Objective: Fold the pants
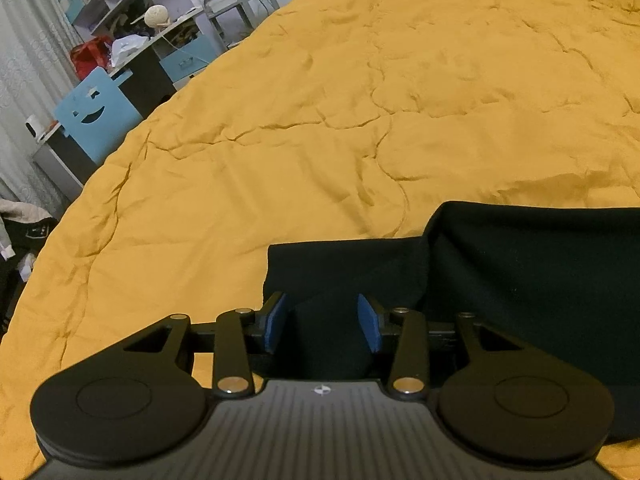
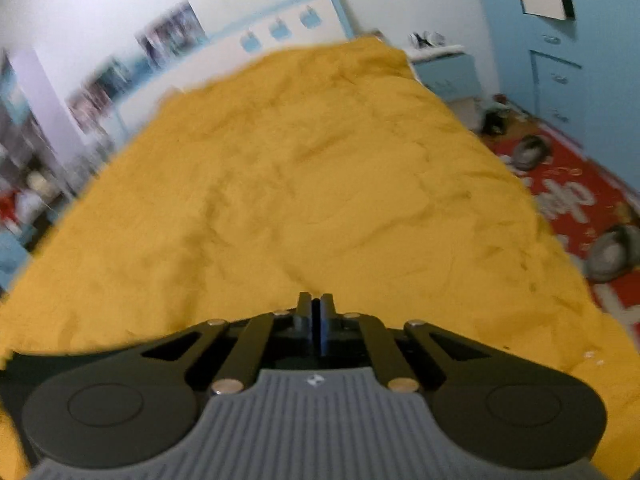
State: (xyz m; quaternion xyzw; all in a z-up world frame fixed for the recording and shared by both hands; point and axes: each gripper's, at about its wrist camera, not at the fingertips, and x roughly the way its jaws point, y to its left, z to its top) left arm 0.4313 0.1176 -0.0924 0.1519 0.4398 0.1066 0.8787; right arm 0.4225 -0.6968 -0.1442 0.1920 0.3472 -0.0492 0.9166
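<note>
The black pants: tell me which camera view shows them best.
The left wrist view. There the black pants lie folded on the yellow quilt, with the open left hand-held gripper over their near edge. The right wrist view shows only a dark sliver at its lower left edge, possibly the pants.

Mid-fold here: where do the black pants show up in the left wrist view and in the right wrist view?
Left wrist: black pants fill the lower right, folded, running under the open left gripper.
Right wrist: only a dark strip at the lower left edge, possibly the pants; the shut right gripper holds nothing visible.
Shared landmark: the yellow quilt.
</note>
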